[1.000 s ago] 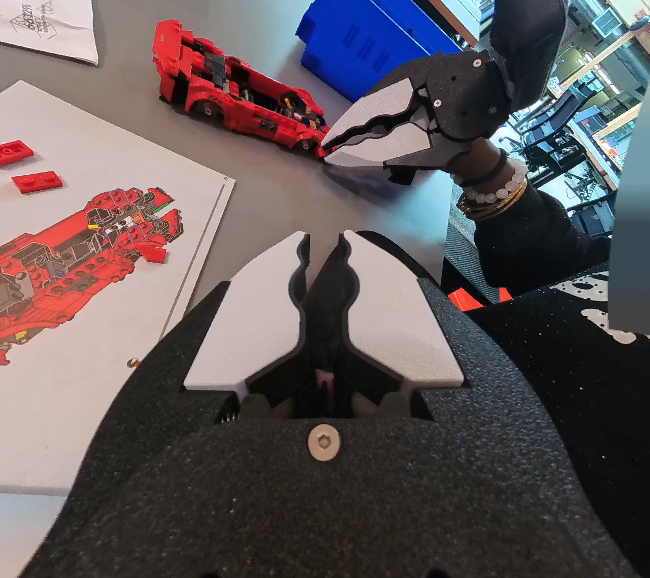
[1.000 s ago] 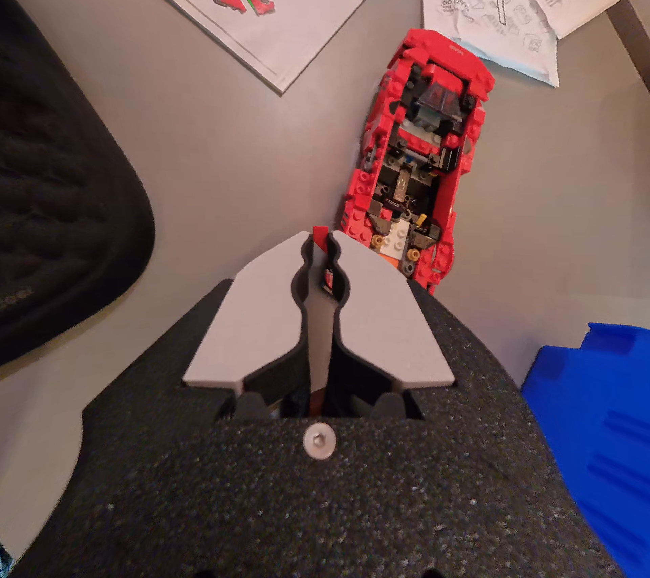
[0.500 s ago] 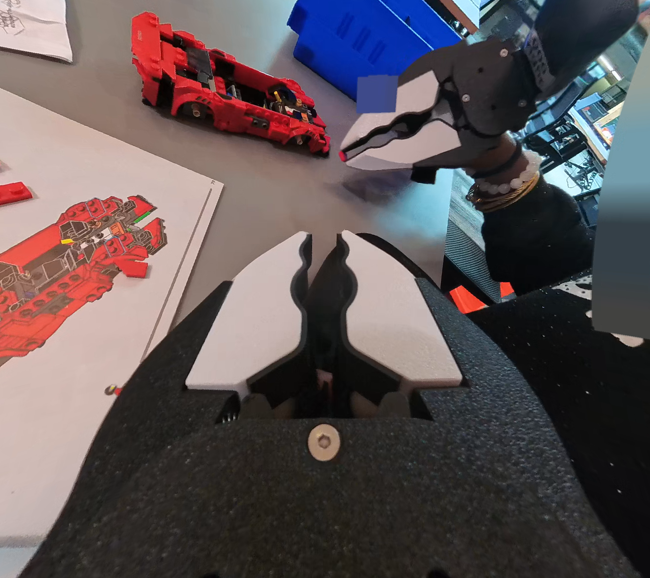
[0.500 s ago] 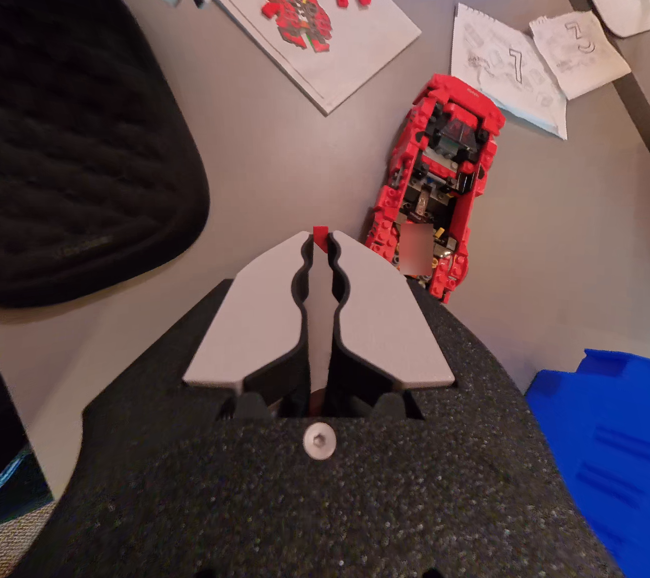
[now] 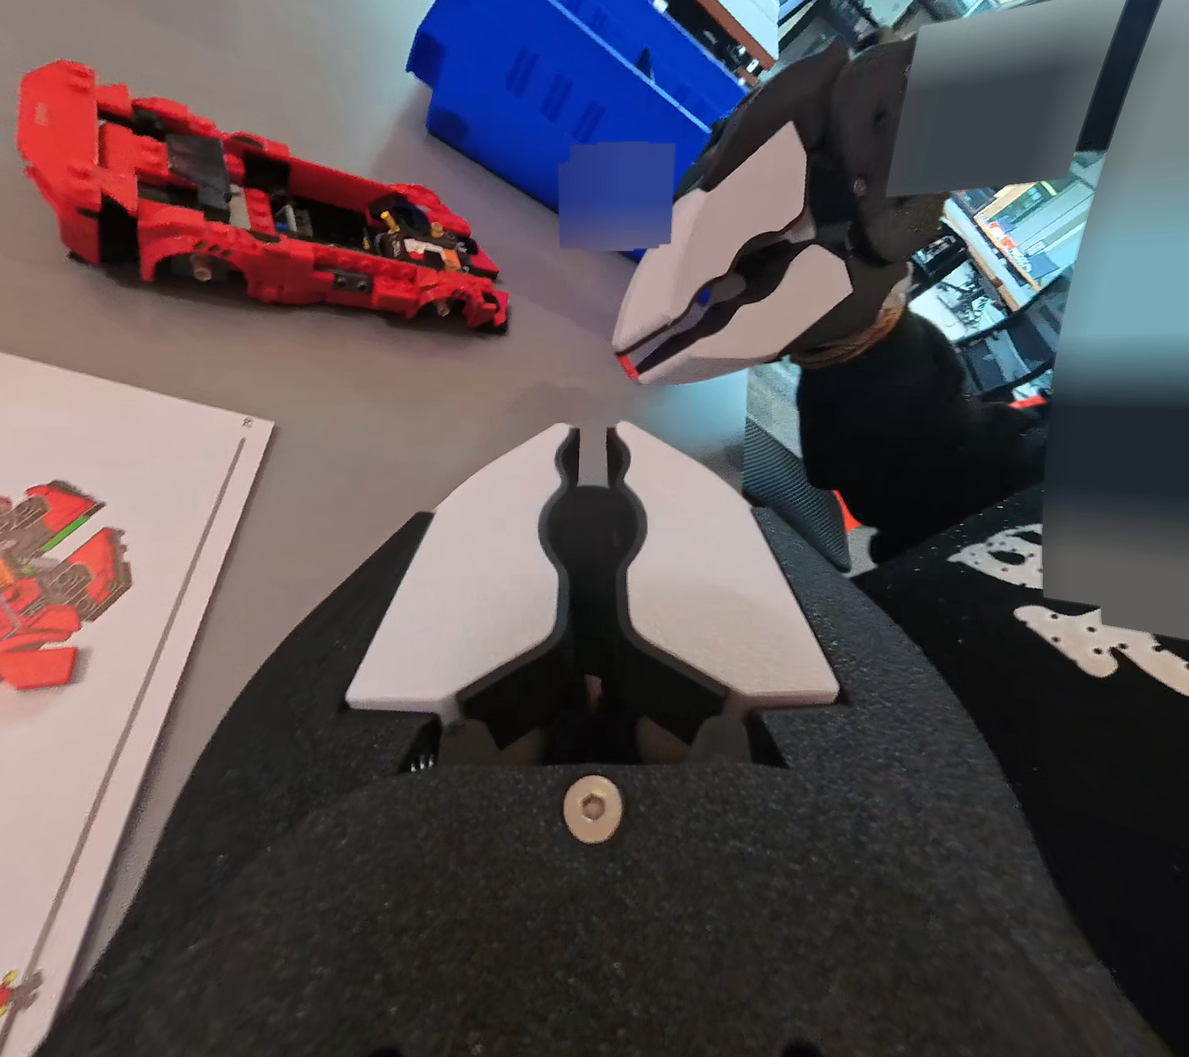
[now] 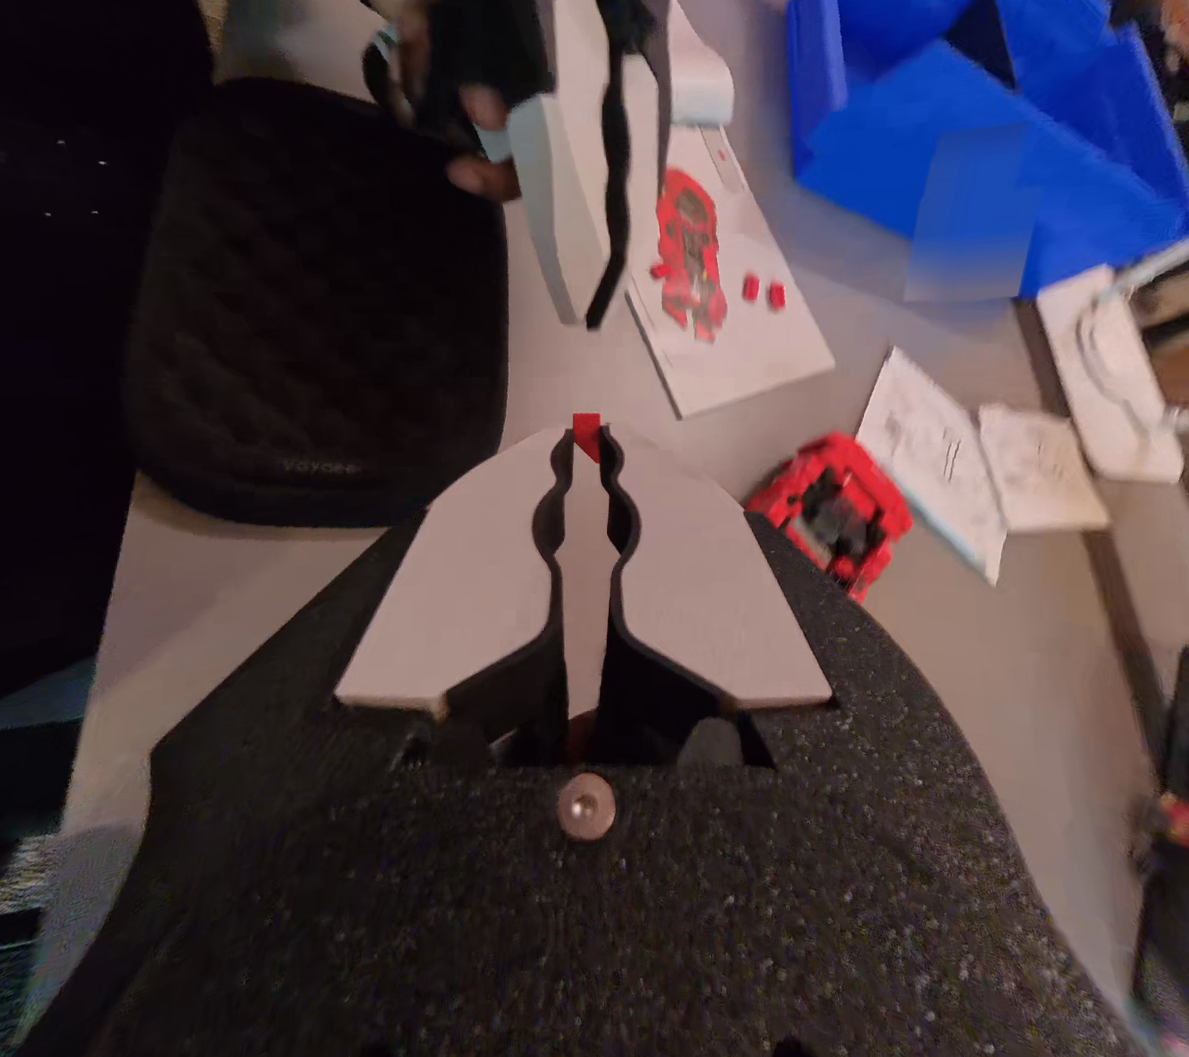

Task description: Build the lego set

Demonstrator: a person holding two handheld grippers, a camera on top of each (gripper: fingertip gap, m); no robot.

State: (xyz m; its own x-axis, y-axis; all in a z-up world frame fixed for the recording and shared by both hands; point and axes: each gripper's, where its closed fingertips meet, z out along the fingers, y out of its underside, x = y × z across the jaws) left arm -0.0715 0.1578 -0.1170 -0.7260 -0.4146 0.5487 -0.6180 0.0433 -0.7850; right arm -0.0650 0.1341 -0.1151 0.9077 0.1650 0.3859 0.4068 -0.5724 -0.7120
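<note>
The partly built red Lego car (image 5: 257, 228) lies on the grey table; it also shows blurred in the right wrist view (image 6: 830, 511). My right gripper (image 6: 587, 437) is shut on a small red Lego piece (image 6: 587, 434) that sticks out of its tips. It is raised above the table, away from the car. In the left wrist view the right gripper (image 5: 634, 367) hovers just ahead of my left gripper (image 5: 593, 437), with the red piece (image 5: 627, 367) at its tip. My left gripper is empty, its tips almost touching.
The instruction booklet (image 5: 129, 576) lies at the left, with two loose red pieces (image 6: 749, 286) on it. Blue bins (image 5: 547, 80) stand behind the car. Numbered paper bags (image 6: 933, 460) lie past the car. A black padded bag (image 6: 309, 286) sits at the left. Left and right tips are no more than a few centimetres apart.
My right gripper has lifted away from the car with the red piece and swung up toward the left gripper. The left gripper's gap has narrowed.
</note>
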